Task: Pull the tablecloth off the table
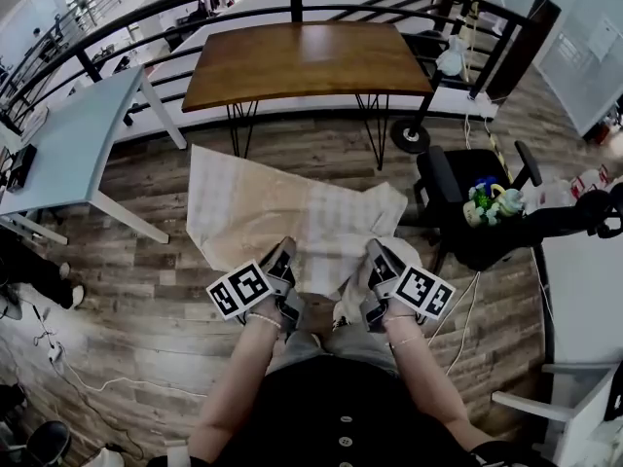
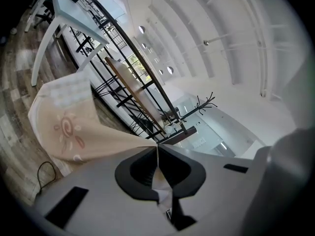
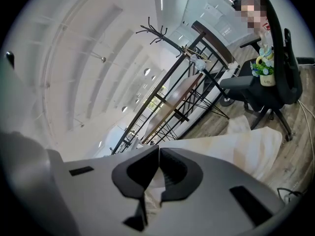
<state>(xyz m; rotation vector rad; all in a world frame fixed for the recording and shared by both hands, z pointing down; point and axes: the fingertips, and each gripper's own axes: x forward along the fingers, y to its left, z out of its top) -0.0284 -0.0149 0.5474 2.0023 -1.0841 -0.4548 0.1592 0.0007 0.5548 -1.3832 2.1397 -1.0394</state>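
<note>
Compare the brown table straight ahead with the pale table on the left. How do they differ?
The brown table has a dark wood top on thin black wire legs; the pale table has a light blue-grey top on thicker white legs. The brown top is bare; a dark object lies at the pale table's left edge. Both are rectangular and stand by the black railing.
</note>
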